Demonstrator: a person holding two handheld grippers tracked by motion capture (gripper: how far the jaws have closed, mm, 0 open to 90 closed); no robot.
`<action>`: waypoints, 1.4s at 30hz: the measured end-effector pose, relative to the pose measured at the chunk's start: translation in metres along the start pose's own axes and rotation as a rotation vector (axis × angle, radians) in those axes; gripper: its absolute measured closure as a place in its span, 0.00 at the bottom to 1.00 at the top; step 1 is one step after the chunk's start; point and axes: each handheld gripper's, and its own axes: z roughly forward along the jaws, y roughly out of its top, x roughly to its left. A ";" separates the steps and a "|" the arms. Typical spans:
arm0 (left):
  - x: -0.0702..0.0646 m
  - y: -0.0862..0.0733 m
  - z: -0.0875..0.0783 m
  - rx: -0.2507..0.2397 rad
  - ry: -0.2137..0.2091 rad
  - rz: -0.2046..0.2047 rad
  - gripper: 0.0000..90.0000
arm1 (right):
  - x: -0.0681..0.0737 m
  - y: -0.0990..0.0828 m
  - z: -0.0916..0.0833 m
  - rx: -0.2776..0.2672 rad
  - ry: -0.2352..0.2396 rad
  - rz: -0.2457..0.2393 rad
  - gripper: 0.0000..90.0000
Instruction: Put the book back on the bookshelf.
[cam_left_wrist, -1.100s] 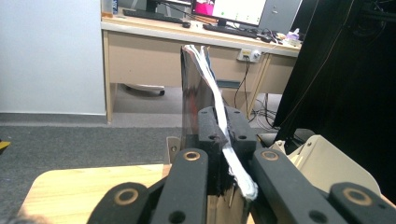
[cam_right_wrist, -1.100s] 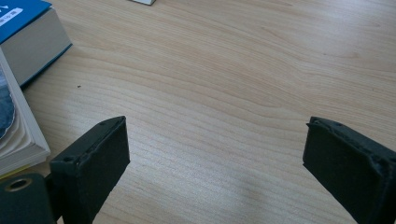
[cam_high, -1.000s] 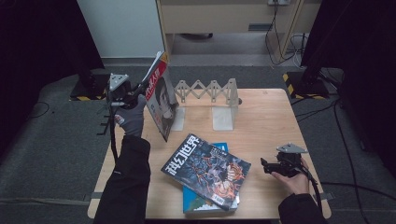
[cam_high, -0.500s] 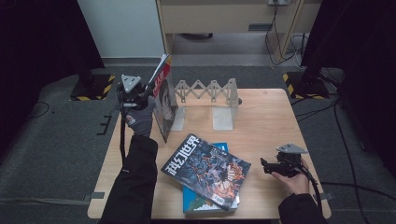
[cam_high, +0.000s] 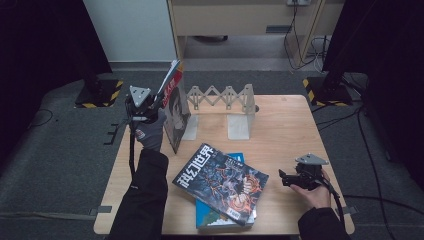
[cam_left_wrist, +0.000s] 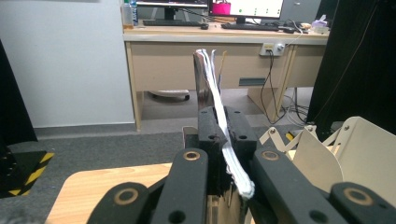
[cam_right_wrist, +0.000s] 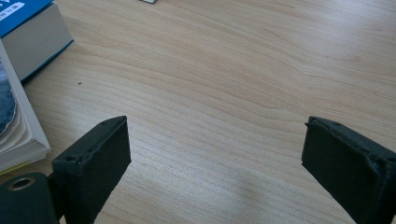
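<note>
Tongs first: my left tongs (cam_left_wrist: 219, 135) are clamped tight on the upper edge of a thin magazine (cam_high: 175, 107), the sheaf of glossy pages pinched between the black jaws and curling up past them in the left gripper view. From above, the left tongs (cam_high: 145, 107) sit at the near-left corner of the surface (cam_high: 285, 125), with the magazine standing almost upright, its long axis leaning a little away from me and its lower edge resting on the wood.

What matters for the coming move, as I judge it, is that the folding metal book stand (cam_high: 220, 107) lies directly to the right of the magazine, just beside it, its left upright plate nearly touching the cover. The slot is therefore a short sideways carry from the left hand, which is by far the nearer one.

My right tongs (cam_right_wrist: 215, 154) are spread wide with nothing between the jaws, only bare pale wood grain below. In the high view the right tongs (cam_high: 287, 179) rest low near the front right, well apart from the stand.

Between the hands lies a thick illustrated book (cam_high: 222, 182), dark glossy cover, tilted across a blue-covered book (cam_high: 212, 216) beneath it. The stand itself is grey metal, an accordion lattice between two flat end plates.
</note>
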 end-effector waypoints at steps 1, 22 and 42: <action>0.000 -0.001 -0.001 0.002 -0.004 0.001 0.96 | 0.000 0.000 0.000 0.002 -0.001 -0.006 0.09; 0.004 -0.009 -0.009 -0.002 0.032 0.020 0.95 | 0.002 -0.001 0.002 0.013 0.002 -0.007 0.09; 0.009 -0.015 -0.009 0.016 0.038 0.002 0.80 | 0.003 0.000 0.003 0.018 0.009 -0.011 0.09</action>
